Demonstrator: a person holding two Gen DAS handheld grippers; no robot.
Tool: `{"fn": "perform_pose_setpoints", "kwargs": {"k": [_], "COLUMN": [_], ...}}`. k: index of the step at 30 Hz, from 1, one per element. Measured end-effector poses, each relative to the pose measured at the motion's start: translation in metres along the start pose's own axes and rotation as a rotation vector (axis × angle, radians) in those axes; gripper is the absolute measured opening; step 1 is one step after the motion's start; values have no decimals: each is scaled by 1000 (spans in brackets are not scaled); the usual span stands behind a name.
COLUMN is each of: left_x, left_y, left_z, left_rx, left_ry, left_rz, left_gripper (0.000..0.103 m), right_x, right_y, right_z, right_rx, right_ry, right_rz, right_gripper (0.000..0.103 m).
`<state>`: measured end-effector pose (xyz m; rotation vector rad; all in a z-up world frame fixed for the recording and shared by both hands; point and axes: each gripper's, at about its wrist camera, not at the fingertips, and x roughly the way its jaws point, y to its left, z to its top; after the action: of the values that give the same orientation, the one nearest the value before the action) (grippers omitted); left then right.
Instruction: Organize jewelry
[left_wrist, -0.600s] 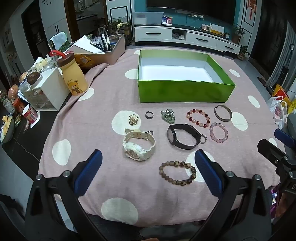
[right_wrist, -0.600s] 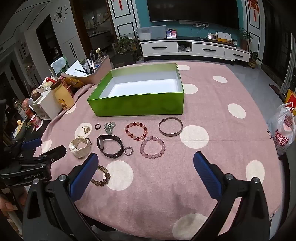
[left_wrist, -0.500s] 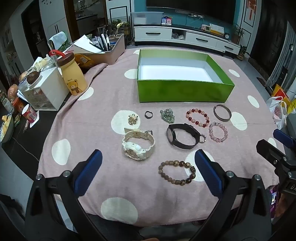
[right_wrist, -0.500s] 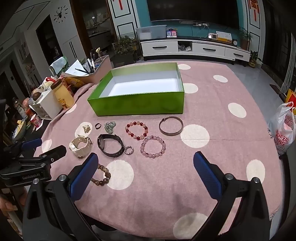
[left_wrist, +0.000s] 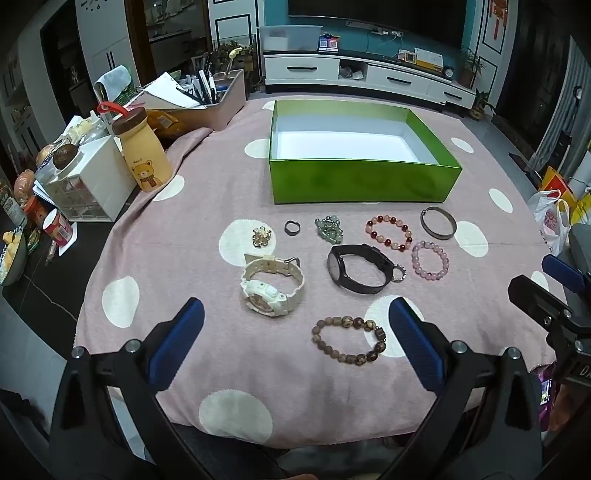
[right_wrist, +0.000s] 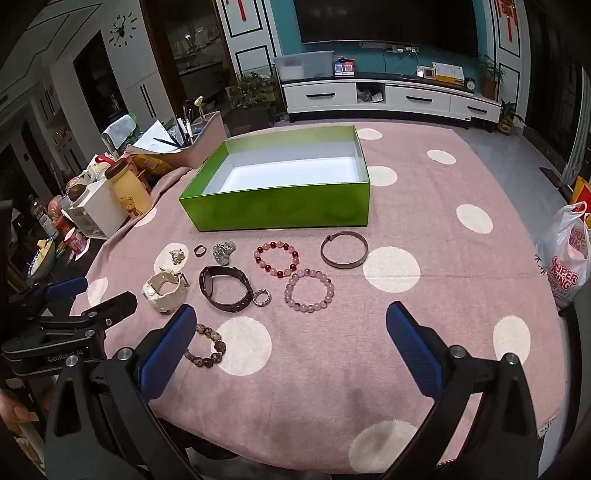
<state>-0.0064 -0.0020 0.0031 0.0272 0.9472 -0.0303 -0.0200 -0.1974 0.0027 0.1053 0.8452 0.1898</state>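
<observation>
Lying between the wide-apart fingers of the left hand-held gripper (left_wrist: 295, 341), untouched: brown bead bracelet (left_wrist: 349, 344).

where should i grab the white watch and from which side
Take the white watch by its strap loop, coming from above with one claw finger inside the loop and one outside. It lies on its side with the band closed into an open ring and the bulky face toward the near edge, so the thinner far band is the easier bite.
</observation>
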Motion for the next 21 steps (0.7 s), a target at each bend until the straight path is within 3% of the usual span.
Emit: {"fn": "perform_pose_setpoints", "kwargs": {"k": [21], "left_x": [-3], "left_y": [-4], "left_z": [-2], "left_rx": [4], "left_ry": [-4], "left_rz": [-3], "left_gripper": [101], "right_x": [-3], "right_y": [2], "right_z": [0], "right_rx": [-2], "right_ry": [-3], "right_rz": [4], "right_gripper": [102]}}
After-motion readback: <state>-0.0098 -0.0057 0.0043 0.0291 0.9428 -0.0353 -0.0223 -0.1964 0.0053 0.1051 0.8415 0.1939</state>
